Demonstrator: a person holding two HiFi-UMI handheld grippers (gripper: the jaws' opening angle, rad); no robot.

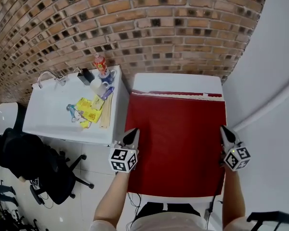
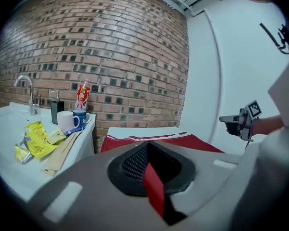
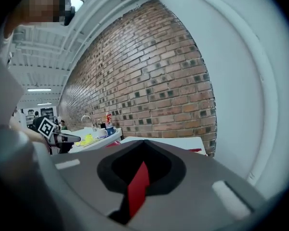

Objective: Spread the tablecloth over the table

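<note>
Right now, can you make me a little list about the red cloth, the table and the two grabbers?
table: white, only its far strip bare
cloth: red, lies over the rest of the table
left gripper: shut on the cloth's left edge
right gripper: shut on the cloth's right edge
left of the table: sink counter with a mug, a bottle and yellow packets
wall: brick

Red tablecloth (image 1: 176, 138) covers most of white table (image 1: 178, 83)
</note>
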